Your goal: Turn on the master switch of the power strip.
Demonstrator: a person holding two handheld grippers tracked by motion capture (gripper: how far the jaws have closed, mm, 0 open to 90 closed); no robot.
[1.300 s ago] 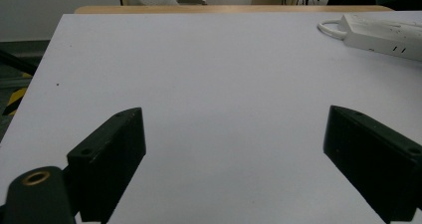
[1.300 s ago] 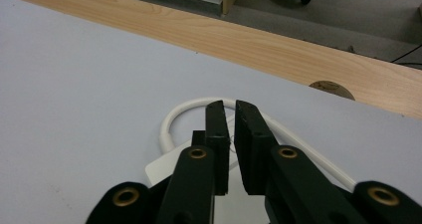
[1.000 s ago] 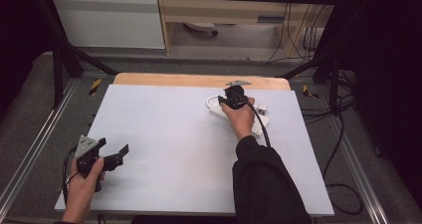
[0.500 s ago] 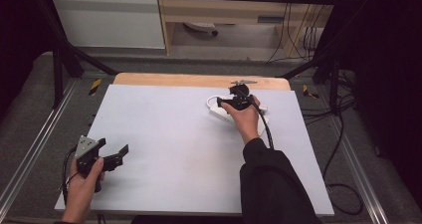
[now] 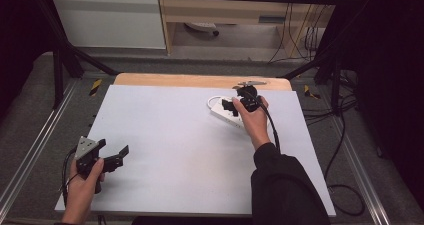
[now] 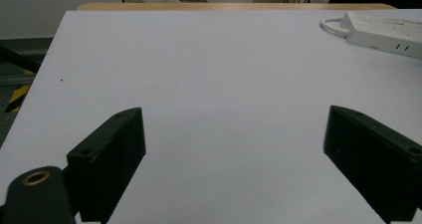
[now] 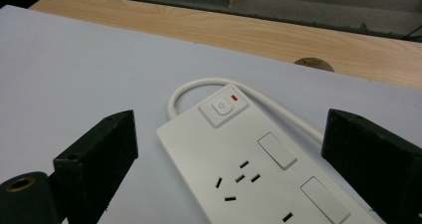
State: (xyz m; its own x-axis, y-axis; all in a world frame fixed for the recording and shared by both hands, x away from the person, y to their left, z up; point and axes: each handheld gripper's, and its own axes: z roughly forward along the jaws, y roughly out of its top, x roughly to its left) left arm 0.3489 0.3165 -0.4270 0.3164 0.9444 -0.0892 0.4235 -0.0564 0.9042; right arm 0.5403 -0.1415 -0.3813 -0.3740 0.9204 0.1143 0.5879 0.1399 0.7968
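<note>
A white power strip (image 7: 249,169) lies on the white tabletop (image 5: 190,155) at the far right, with its square power button (image 7: 223,107) and a small red light (image 7: 235,98) at the end facing away. Its white cable (image 7: 199,84) loops off that end. My right gripper (image 5: 230,106) hovers just above the strip, open, with one jaw on either side of it in the right gripper view (image 7: 229,134). My left gripper (image 5: 112,147) is held low at the near left corner, open and holding nothing (image 6: 236,129). From there the power strip (image 6: 383,27) shows far off.
A strip of bare wood (image 5: 175,80) runs along the table's far edge, with a round hole (image 7: 313,63) in it. Black frame posts (image 5: 60,60) and loose cables (image 5: 340,150) stand around the table. Metal rails (image 5: 35,150) flank both sides.
The right hand has drifted slightly to the right over the power strip. The left gripper has stayed put.
</note>
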